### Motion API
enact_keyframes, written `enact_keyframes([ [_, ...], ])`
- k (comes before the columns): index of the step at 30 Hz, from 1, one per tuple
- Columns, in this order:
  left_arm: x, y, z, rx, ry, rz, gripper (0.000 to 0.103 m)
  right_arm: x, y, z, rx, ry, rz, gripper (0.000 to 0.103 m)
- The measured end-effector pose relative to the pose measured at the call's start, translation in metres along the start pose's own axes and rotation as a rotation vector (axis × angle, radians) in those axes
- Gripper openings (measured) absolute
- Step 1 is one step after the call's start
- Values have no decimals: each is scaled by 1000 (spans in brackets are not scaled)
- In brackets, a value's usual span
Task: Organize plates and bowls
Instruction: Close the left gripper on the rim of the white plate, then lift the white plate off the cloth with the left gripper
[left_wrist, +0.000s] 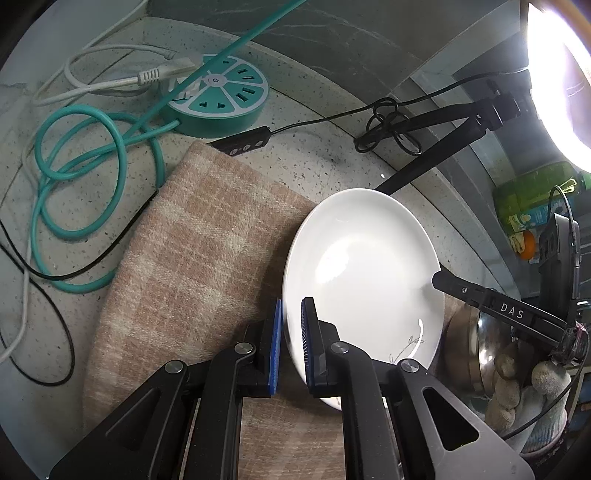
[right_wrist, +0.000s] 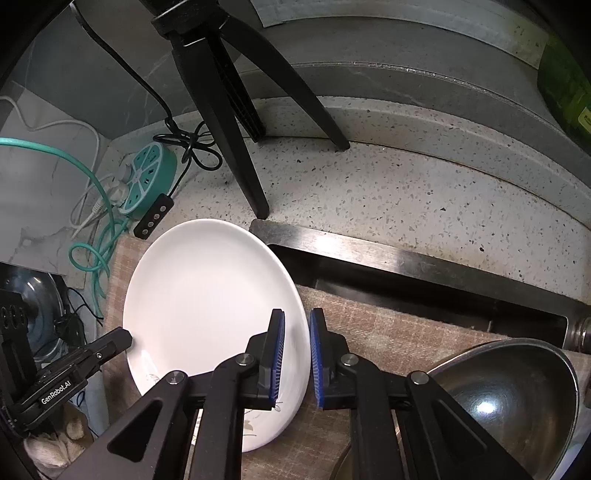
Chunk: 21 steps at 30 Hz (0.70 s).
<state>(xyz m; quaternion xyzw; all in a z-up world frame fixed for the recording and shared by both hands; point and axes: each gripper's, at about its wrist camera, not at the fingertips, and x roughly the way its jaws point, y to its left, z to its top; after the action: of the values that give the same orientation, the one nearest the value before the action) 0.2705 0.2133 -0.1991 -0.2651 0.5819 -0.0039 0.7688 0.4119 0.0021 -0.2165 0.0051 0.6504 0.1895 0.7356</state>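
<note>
We hold a white plate (left_wrist: 364, 266) from both sides above a pink checked cloth (left_wrist: 192, 251) spread on the speckled countertop (right_wrist: 406, 192). Our left gripper (left_wrist: 291, 314) has its blue-padded fingers closed on the plate's left rim, one pad under the edge and one over it. Our right gripper (right_wrist: 297, 332) straddles the opposite rim in the same way, its blue pads drawn in on the edge, and in the left wrist view its black fingertip lies on the plate's right side. A thin plant drawing marks the plate near its lower edge.

Right of the plate, a stainless steel bowl (right_wrist: 509, 398) sits on the cloth, well lit inside. Behind it the steel rim of a sink (right_wrist: 406, 266) runs along the counter. A black tripod (right_wrist: 229, 122) stands on the countertop just beyond the plate. At the far left corner lie a round teal power strip (left_wrist: 221, 92), its coiled teal cable (left_wrist: 74, 177), and a white cord (left_wrist: 110, 77). A gloved hand (left_wrist: 524, 391) shows under the right gripper.
</note>
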Motion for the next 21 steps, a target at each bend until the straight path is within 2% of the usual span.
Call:
enact_keyframes([
  [2, 0, 1, 0, -8, 0, 1, 8, 0, -1, 0, 5, 2, 0, 9],
  [21, -7, 13, -1, -30, -4, 0, 8, -6, 6, -10, 18, 1, 21, 9],
])
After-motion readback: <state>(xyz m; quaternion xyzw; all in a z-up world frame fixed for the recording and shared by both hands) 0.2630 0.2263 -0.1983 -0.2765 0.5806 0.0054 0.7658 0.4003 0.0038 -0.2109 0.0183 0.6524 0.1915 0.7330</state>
